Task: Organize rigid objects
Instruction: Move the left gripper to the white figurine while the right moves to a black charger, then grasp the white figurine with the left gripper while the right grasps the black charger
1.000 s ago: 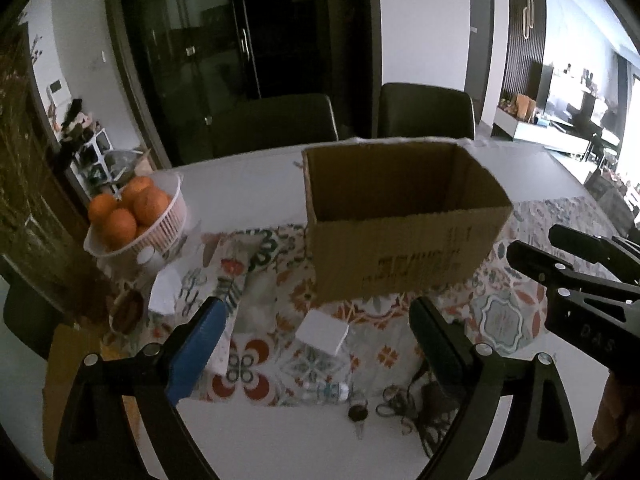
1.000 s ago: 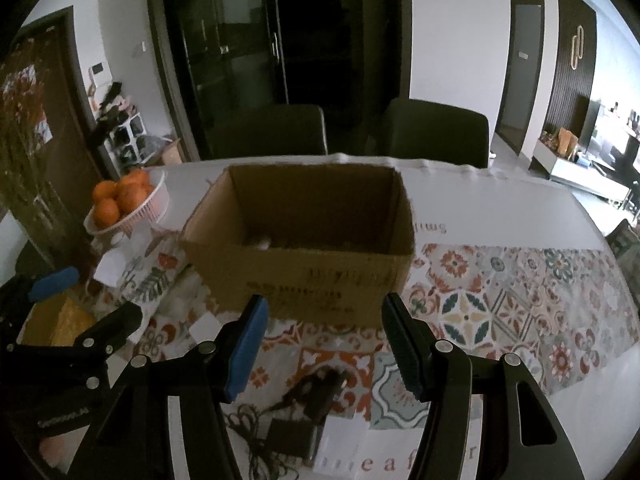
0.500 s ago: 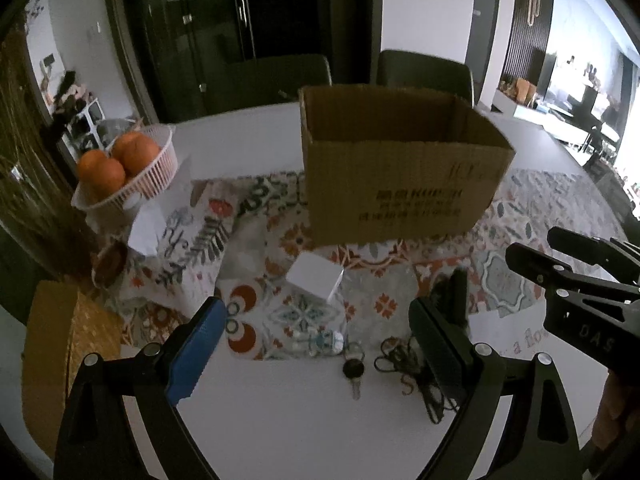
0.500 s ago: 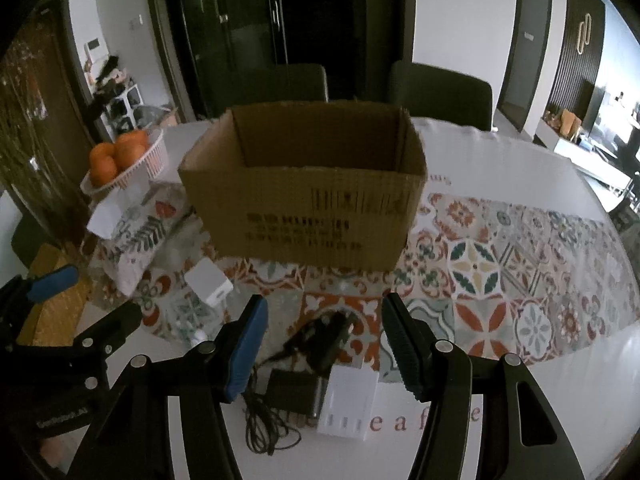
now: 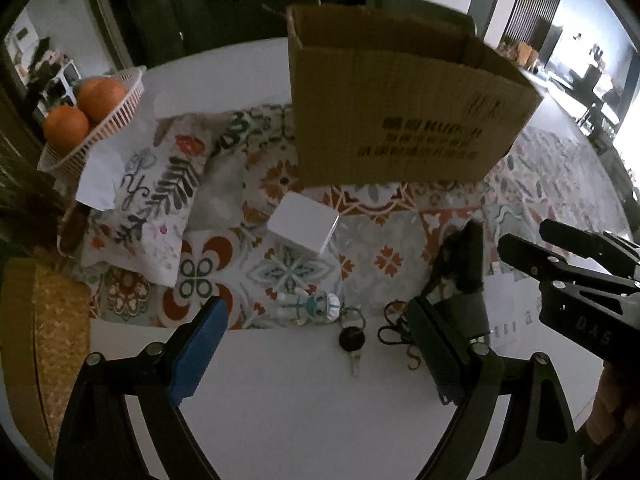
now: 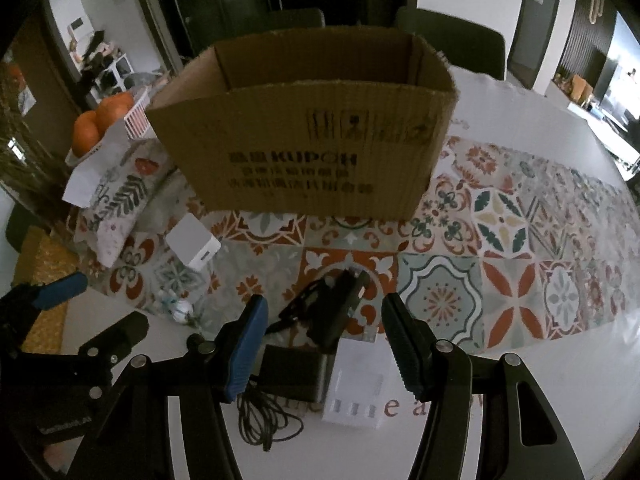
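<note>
While both my grippers hang wide w/ nothing held, the left gripper (image 5: 316,344) sits over the key (image 5: 352,340), the right gripper (image 6: 324,340) over the black adapter (image 6: 290,372) & white charger (image 6: 356,396). White cube (image 5: 302,222) lies just in front of the cardboard box (image 6: 304,132); orange basket (image 5: 94,114) is left of the box.

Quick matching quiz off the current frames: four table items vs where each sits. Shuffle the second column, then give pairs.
1. oranges
2. white cube
3. key
4. cardboard box

A. bare white table near the runner's edge
B. in a white basket
C. on the patterned runner, in front of the box
D. open top, print on its side

Pairs: 1-B, 2-C, 3-A, 4-D
</note>
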Demonstrator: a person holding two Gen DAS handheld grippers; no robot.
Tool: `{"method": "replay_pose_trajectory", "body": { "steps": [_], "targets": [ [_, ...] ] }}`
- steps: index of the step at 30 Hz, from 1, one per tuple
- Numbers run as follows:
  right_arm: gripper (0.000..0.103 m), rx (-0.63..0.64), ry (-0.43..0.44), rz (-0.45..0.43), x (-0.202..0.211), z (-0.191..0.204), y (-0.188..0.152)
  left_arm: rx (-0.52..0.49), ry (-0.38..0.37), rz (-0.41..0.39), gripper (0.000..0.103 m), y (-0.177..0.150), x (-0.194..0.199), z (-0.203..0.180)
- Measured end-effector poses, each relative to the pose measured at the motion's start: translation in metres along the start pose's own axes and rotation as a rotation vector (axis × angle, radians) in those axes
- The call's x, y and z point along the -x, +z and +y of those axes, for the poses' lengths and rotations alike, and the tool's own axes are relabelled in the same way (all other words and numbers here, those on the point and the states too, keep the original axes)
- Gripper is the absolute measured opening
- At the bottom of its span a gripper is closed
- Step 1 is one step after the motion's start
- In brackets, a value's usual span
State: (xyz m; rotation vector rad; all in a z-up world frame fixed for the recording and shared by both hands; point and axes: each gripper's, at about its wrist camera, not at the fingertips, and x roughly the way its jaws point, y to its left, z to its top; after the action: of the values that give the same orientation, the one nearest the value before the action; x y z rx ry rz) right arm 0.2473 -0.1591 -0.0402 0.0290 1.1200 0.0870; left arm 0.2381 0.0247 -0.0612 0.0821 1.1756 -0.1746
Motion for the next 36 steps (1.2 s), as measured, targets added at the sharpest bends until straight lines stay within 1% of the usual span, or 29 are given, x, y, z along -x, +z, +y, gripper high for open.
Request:
{"method": "replay_pose_trajectory", "body": {
  "steps": [7, 13, 15, 24, 26, 28, 30, 32, 36],
  "targets": [
    [0.060, -0.033, -0.014, 0.078, -0.026, -0.003, 0.005, -0.008, 0.005, 0.103, 0.090, 0.005, -0.028, 0.003],
    [0.060, -0.071, -0.020, 0.115, -0.044, -0.008, 0.002, 0.005, 0.004, 0.170, 0.086, 0.006, -0.050, 0.005],
    [0.060, -0.086, -0.020, 0.120, -0.048, -0.009, 0.002, 0.008, 0.001, 0.180, 0.085, 0.006, -0.055, 0.005],
    [0.060, -0.122, -0.043, 0.130, -0.058, -0.015, 0.002, 0.028, -0.010, 0.218, 0.075, 0.005, -0.072, 0.005],
    [0.060, -0.129, -0.047, 0.132, -0.062, -0.016, 0.003, 0.035, -0.009, 0.222, 0.071, 0.006, -0.075, 0.005],
    [0.060, -0.133, -0.055, 0.135, -0.066, -0.015, 0.004, 0.040, -0.015, 0.227, 0.071, 0.006, -0.079, 0.006],
    [0.059, -0.150, -0.047, 0.139, -0.069, -0.017, 0.005, 0.045, -0.021, 0.231, 0.070, 0.008, -0.084, 0.004],
    [0.059, -0.167, -0.026, 0.140, -0.073, -0.018, 0.006, 0.058, -0.036, 0.241, 0.066, 0.008, -0.088, 0.006],
    [0.057, -0.178, -0.019, 0.154, -0.082, -0.014, 0.010, 0.071, -0.040, 0.256, 0.062, 0.008, -0.097, 0.010]
  ]
}}
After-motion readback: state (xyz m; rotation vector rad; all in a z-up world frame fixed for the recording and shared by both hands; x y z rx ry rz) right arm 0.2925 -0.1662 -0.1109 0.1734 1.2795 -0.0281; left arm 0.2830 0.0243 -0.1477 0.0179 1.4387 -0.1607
